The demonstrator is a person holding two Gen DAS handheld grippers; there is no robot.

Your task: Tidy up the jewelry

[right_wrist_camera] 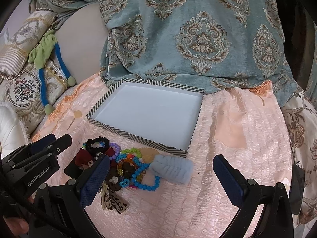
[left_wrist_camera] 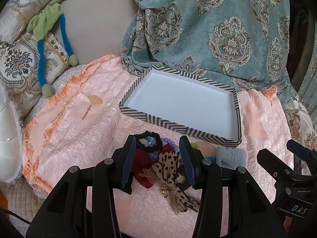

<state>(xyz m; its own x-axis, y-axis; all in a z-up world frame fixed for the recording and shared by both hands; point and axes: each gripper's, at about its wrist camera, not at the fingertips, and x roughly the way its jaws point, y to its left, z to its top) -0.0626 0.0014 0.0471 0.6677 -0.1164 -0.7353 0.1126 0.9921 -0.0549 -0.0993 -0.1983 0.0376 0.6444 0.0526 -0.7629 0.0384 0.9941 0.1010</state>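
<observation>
Because the pile [right_wrist_camera: 118, 164] is all small, light things, you do not need to squeeze hard. It sits on the pink cloth [right_wrist_camera: 227, 168], just in front of the striped box [right_wrist_camera: 138, 136], and the box has nothing in it yet. Your left tongs [left_wrist_camera: 157, 160] are wide open, right over the bow [left_wrist_camera: 168, 168] and the black hair tie [left_wrist_camera: 148, 141]. Your right tongs [right_wrist_camera: 161, 178] are wide open too, near the blue beads [right_wrist_camera: 146, 186] and the fluffy band [right_wrist_camera: 172, 168]. The beads look hard and slippery, so I think they can roll out; pinch across the string, not on one bead. The hair tie and the fluffy band look soft and squashy, so grab them in the middle. The bow is floppy; take it at the knot. Things look tangled, so lift slowly or more may come along.
</observation>
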